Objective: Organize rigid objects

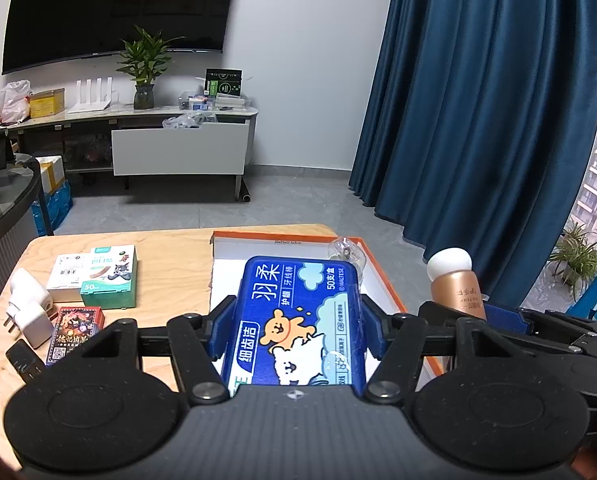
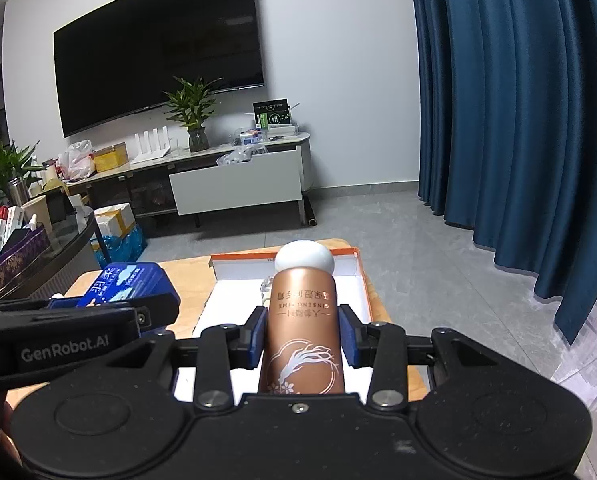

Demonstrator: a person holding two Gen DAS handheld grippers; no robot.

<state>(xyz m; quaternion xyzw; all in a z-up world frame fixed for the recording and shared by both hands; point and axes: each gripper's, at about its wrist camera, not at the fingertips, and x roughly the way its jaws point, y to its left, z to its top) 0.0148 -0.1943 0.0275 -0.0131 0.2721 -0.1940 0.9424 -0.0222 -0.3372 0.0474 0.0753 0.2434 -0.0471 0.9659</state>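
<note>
My left gripper [image 1: 294,328] is shut on a flat blue floss-pick box [image 1: 298,316] with a cartoon bear, held above the near part of an orange-rimmed white tray [image 1: 382,276]. My right gripper [image 2: 303,332] is shut on a copper-coloured bottle [image 2: 303,328] with a round white cap, cap pointing away over the same tray [image 2: 362,280]. In the left wrist view the bottle [image 1: 456,284] shows at the right, beside the tray's edge. The blue box [image 2: 126,284] and the left gripper appear at the left of the right wrist view. A small clear object [image 1: 344,250] lies in the tray's far corner.
On the wooden table [image 1: 170,252] left of the tray lie a green box [image 1: 110,276], a white box [image 1: 67,276], a white plug adapter [image 1: 26,308], a card deck [image 1: 76,330] and a black block [image 1: 24,360]. Blue curtains [image 1: 486,112] hang at the right, a TV cabinet [image 1: 178,148] stands across the floor.
</note>
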